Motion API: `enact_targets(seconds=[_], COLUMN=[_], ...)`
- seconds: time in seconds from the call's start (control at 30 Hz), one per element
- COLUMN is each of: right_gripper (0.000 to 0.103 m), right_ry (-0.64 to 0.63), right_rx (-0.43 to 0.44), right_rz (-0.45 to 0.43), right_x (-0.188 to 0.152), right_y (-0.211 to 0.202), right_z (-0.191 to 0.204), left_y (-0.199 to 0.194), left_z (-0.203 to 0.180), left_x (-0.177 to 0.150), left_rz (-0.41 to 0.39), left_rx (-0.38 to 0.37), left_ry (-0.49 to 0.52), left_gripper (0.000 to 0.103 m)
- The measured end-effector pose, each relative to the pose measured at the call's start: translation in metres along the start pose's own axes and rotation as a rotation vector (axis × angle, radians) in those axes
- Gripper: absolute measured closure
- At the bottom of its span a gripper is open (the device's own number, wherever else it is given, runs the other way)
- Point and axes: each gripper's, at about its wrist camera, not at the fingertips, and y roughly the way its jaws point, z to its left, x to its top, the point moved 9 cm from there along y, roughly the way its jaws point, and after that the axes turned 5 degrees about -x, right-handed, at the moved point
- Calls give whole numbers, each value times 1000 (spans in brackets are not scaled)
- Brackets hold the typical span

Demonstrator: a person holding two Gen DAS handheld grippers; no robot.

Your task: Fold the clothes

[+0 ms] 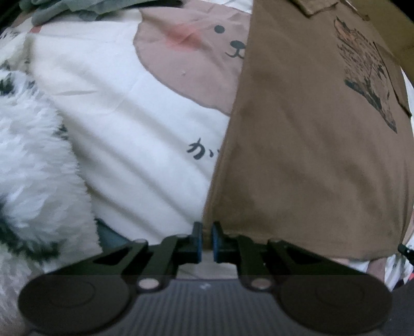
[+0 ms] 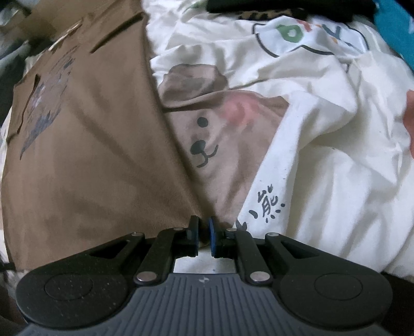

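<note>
A brown T-shirt [image 1: 305, 144] with a dark chest print lies stretched out on a bear-print bedsheet [image 1: 124, 103], its collar at the far end. In the left wrist view my left gripper [image 1: 206, 240] sits at the shirt's near left corner, blue pads closed on the hem there. In the right wrist view the same brown T-shirt [image 2: 85, 155] fills the left half. My right gripper [image 2: 203, 232] pinches its near right corner, where the side edge runs down between the fingers. The hem between the two corners is hidden below the grippers.
A fluffy white plush [image 1: 33, 165] lies left of the shirt. Grey-green clothes [image 1: 67, 10] are piled at the far left. The rumpled white bedsheet [image 2: 336, 155] spreads to the right, with dark and teal fabric [image 2: 393, 28] at its far edge.
</note>
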Motion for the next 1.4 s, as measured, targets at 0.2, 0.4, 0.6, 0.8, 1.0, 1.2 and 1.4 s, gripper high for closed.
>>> enact_targets(seconds=[0.2,0.4,0.6,0.8,1.0,1.2,1.4], right_gripper=[87,86,83,82,86,99,100], right_ry=[-40,-61,-113,-134,-176,-109,-93], right_rx=[25,68,35,13,-19,-19,40], right_rz=[-11,-5,38,42,37,40,5], right_x=[0,1,-5,-4,-7,-3,5], right_y=[7,11,9,10,9,-9,-53], right_z=[-2,-7,-4,0,4,-1,-2], left_y=[3,10,13,14,8,-32,-73], left_z=[-1,-4,-6,-9,-13,-28,-42], left_x=[1,2,1,0,-1,8,16], left_rz=[21,26,11,8,1,-35,-71], left_rx=[9,36,41,53,56,9,-39], left_ry=[11,3,-5,15,31,33,36], left_gripper=[95,92,90,89,96,97,97])
